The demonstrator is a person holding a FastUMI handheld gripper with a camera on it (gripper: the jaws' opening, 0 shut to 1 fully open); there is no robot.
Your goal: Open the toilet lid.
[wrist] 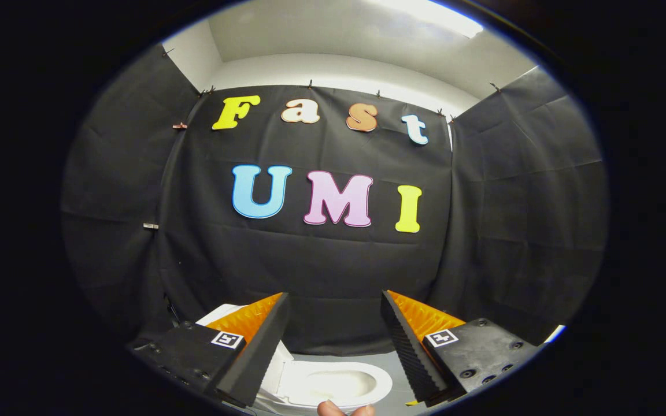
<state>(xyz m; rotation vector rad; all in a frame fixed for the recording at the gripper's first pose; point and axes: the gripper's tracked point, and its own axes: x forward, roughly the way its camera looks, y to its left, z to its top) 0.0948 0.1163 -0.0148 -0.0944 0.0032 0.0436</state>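
Note:
A white toilet [333, 384] sits low down, beneath and between my two fingers, against the black cloth wall. Its oval bowl opening faces up and is uncovered. A white upright part [278, 364] rises at the bowl's left side, partly hidden behind my left finger; I cannot tell whether it is the lid or the tank. More white shows past the left finger [217, 315]. My gripper [334, 294] is open, well above the toilet, with only the cloth wall showing in the wide gap between its fingers.
Black cloth walls [321, 260] close the booth ahead and on both sides. Grey floor [385, 364] lies to the right of the toilet. A person's fingertips [341, 409] show just under the bowl. White wall and ceiling rise above the cloth.

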